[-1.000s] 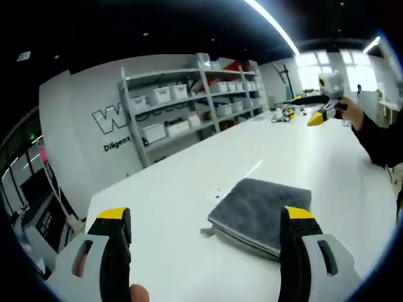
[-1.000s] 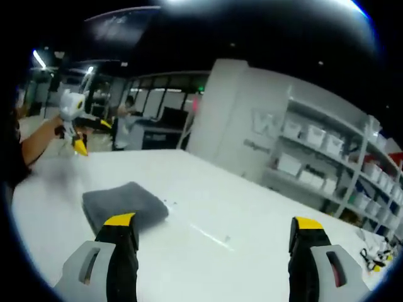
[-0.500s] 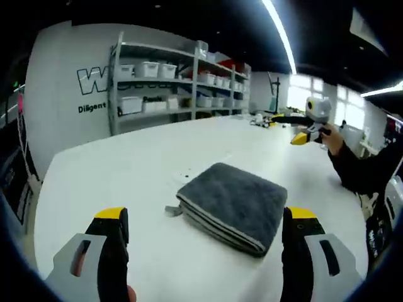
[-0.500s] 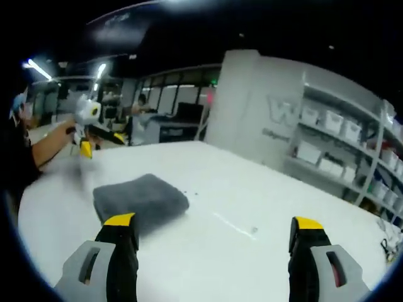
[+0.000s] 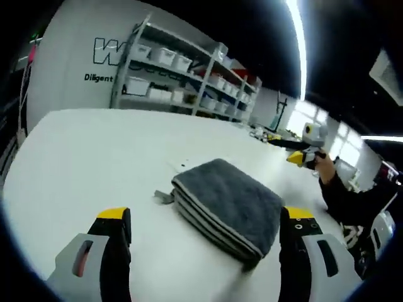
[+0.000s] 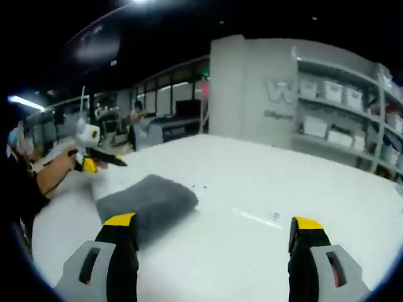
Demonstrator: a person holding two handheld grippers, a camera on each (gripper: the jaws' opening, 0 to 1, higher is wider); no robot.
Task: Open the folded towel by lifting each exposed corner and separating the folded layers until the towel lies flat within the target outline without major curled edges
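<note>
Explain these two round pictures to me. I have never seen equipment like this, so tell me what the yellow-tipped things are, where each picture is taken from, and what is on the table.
A person holds a two-jaw gripper in each hand, and a fisheye camera rides on each one. The yellow-tipped prongs rising from the bottom are that gripper's own jaws. The left gripper view looks past the left gripper; the right gripper view looks past the right gripper. Both stand open and hold nothing. On the white table lies a grey towel, folded in several layers and untouched. Each view also catches the other gripper, held up beyond the towel. Shelves with white bins stand behind.
</note>
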